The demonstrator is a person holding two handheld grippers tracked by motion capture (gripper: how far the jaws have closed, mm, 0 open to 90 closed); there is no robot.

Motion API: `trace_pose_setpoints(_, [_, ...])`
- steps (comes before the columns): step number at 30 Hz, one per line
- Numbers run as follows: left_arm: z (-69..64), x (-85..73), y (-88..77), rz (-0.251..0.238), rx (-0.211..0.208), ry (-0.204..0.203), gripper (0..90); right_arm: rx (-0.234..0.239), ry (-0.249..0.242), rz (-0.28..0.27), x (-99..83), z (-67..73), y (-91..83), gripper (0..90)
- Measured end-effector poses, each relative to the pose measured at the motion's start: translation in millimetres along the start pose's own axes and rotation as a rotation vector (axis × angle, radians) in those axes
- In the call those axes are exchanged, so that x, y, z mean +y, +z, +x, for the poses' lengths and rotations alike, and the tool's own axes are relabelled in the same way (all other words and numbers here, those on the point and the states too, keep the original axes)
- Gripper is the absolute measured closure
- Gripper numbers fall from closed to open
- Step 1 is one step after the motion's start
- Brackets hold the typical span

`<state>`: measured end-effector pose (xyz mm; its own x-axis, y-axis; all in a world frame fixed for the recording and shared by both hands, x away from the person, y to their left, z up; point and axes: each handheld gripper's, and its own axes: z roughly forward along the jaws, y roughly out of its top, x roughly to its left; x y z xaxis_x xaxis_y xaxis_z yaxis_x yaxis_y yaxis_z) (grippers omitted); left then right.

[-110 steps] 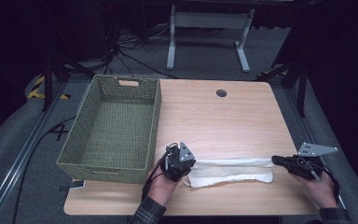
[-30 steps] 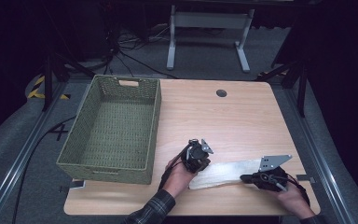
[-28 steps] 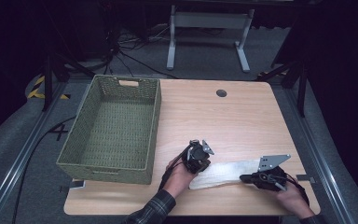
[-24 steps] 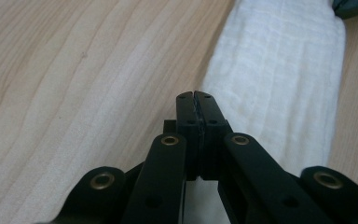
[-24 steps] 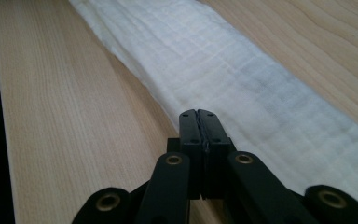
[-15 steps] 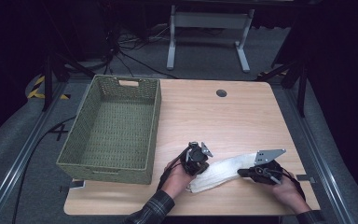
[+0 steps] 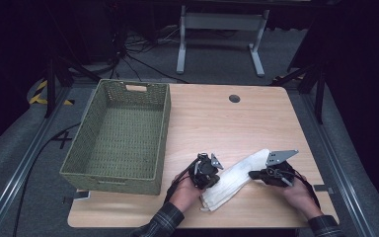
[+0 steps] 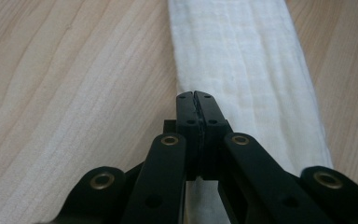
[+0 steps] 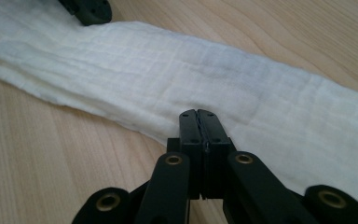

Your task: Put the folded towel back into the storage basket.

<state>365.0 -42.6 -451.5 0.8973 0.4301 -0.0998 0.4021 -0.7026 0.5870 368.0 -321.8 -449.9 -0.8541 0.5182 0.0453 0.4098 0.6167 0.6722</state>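
A folded white cloth (image 7: 234, 175) lies slantwise on the wooden table (image 7: 227, 128), its far end toward the upper right. My left gripper (image 7: 217, 175) is at the cloth's near left end; its jaws are shut, tips (image 8: 195, 98) resting at the left edge of the cloth (image 8: 242, 60). My right gripper (image 7: 251, 174) comes in from the right, jaws shut, tips (image 9: 199, 115) on the near edge of the cloth (image 9: 168, 70). No fabric shows between either pair of jaws. The left gripper (image 9: 88, 9) appears at the top of the right gripper view.
A green woven basket (image 7: 111, 180) stands empty on the table's left half, close to my left hand. A small black round cap (image 7: 234, 98) sits in the tabletop near the far edge. A metal stand (image 7: 217, 22) is on the floor beyond.
My right gripper has slid left toward the left one. The cloth has swung from lying level across the table to a slant, its right end now farther up. The left gripper has barely moved.
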Motion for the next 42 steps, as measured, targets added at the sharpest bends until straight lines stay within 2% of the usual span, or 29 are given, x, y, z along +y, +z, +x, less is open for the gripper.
trace_pose_setpoints(5, [-4.7, -0.4, 2.0, -0.016, -0.017, 0.016, 89.7, -0.009, 0.006, -0.008, 7.2, -6.3, 6.9, 89.8])
trace_pose_setpoints(6, [-5.5, 0.3, 1.2, -0.002, -0.02, 0.023, 89.7, -0.009, 0.005, -0.013, 7.7, -7.2, 7.9, 89.9])
trace_pose_setpoints(10, [-9.0, -0.1, 2.1, -0.009, -0.025, 0.018, 89.7, -0.001, 0.014, -0.015, 8.8, -10.0, 9.0, 89.9])
trace_pose_setpoints(19, [-20.2, 0.5, 4.3, -0.004, -0.074, 0.038, 89.7, 0.003, 0.01, -0.014, 18.4, -15.6, 17.2, 89.8])
trace_pose_setpoints(25, [-31.1, 3.4, 7.1, 0.009, -0.102, 0.08, 89.7, 0.006, -0.001, -0.008, 24.3, -16.4, 22.4, 89.7])
trace_pose_setpoints(37, [-45.9, 5.6, 11.1, 0.015, -0.142, 0.126, 89.7, 0.026, -0.02, -0.012, 33.0, -14.3, 30.9, 89.6])
trace_pose_setpoints(42, [-44.0, 4.4, 8.7, 0.011, -0.147, 0.132, 89.5, 0.031, -0.027, -0.01, 35.0, -13.3, 32.2, 89.3])
